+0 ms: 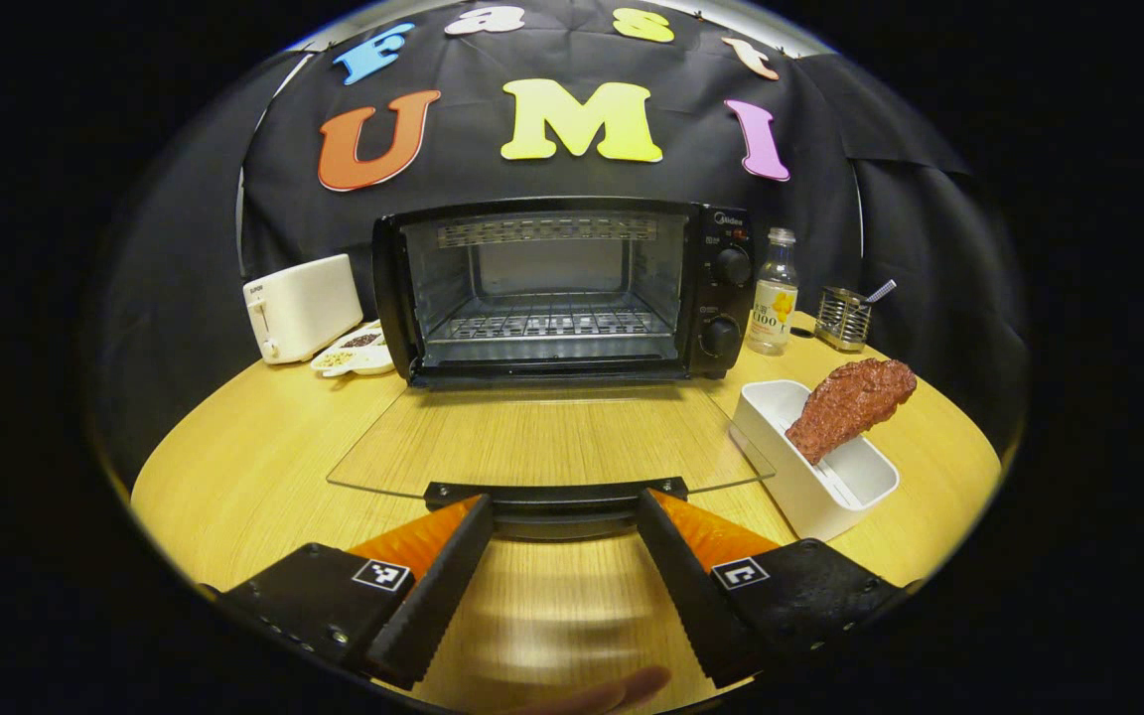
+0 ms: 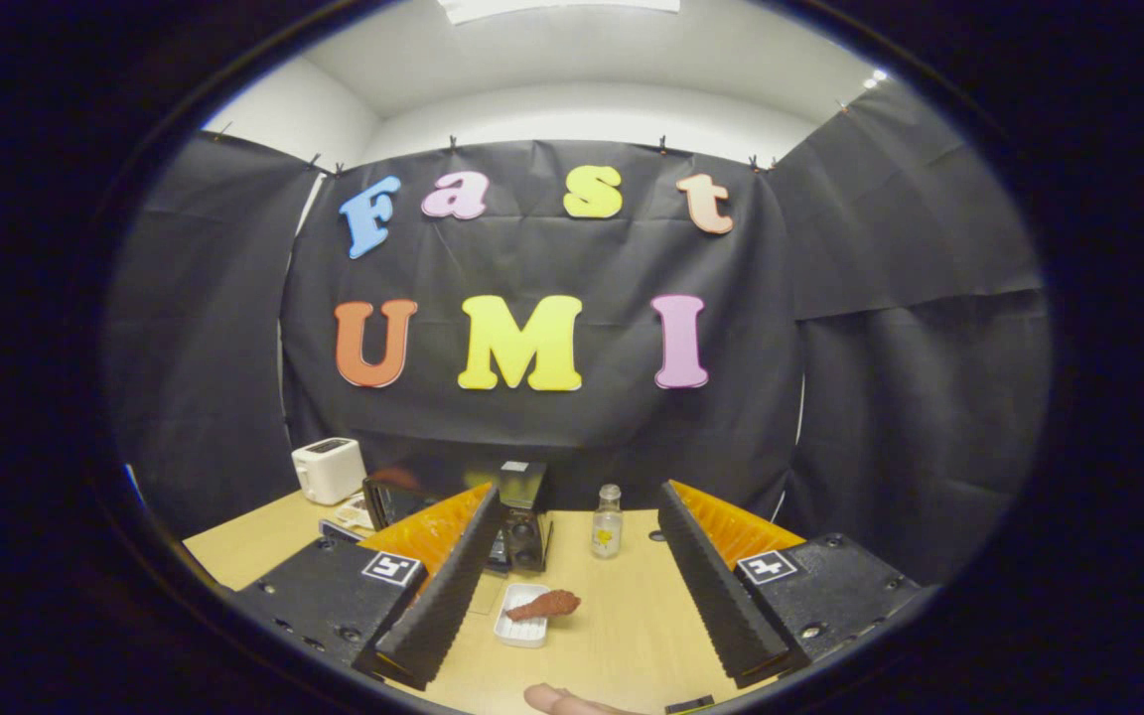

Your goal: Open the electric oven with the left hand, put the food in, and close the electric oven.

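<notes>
Already the oven (image 1: 562, 288) stands open at the back of the table (image 1: 264, 467), its glass door (image 1: 542, 437) folded flat toward the camera and the rack bare. At the door's handle (image 1: 554, 494) sits the left gripper (image 1: 557, 516), jaws wide, one finger on each side and not pressing. Right of the door, the food (image 1: 848, 402) leans in a white tray (image 1: 815, 487). Higher up, the right gripper (image 2: 577, 556) hangs with jaws wide, holding nothing, the tray below it.
</notes>
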Demonstrator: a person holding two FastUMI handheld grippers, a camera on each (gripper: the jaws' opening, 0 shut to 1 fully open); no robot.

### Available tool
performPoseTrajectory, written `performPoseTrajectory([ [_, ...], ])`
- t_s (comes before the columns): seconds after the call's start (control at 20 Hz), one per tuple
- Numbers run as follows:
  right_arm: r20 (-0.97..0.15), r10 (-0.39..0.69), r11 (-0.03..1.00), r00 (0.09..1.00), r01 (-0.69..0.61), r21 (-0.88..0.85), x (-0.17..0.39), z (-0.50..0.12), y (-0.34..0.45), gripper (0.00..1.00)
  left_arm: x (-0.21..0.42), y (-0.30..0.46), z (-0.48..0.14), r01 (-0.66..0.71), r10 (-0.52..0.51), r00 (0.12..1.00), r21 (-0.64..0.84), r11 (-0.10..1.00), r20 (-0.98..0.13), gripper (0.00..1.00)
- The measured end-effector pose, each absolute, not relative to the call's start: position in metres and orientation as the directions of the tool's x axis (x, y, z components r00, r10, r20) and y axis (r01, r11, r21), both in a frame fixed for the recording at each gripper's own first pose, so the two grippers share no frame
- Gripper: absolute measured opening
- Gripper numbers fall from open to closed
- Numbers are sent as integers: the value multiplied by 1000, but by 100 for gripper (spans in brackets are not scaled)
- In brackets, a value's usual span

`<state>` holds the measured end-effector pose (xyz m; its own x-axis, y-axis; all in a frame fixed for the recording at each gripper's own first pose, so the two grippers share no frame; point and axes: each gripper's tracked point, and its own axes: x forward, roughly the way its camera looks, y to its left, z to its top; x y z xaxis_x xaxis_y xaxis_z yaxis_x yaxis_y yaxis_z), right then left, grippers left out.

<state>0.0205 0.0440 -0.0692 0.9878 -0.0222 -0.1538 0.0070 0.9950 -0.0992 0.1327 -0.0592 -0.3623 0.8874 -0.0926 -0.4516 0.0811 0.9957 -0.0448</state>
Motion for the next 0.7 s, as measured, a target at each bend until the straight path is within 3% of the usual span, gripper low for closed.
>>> performPoseTrajectory([
  [0.15, -199, -39, 995, 979, 20, -95, 31, -80, 45, 96, 131, -57, -363, 102, -96, 889, -11, 995, -448, 95],
  [0.25, -229, -52, 995, 972, 32, -90, 39, -89, 45, 100, 132, -56, -363, 91, -100, 879, -43, 995, -467, 95],
  [0.35, -276, -70, 995, 959, 50, -82, 49, -103, 42, 96, 127, -67, -348, 92, -124, 867, -90, 992, -483, 95],
  [0.4, -299, -80, 995, 951, 61, -73, 54, -110, 41, 100, 125, -71, -334, 104, -128, 875, -78, 992, -467, 95],
  [0.45, -322, -86, 996, 943, 69, -64, 57, -118, 39, 96, 122, -72, -319, 123, -135, 887, -56, 991, -441, 95],
  [0.7, -409, -123, 992, 904, 115, -44, 79, -148, 28, 100, 98, -73, -243, 193, -196, 924, -42, 980, -327, 95],
])
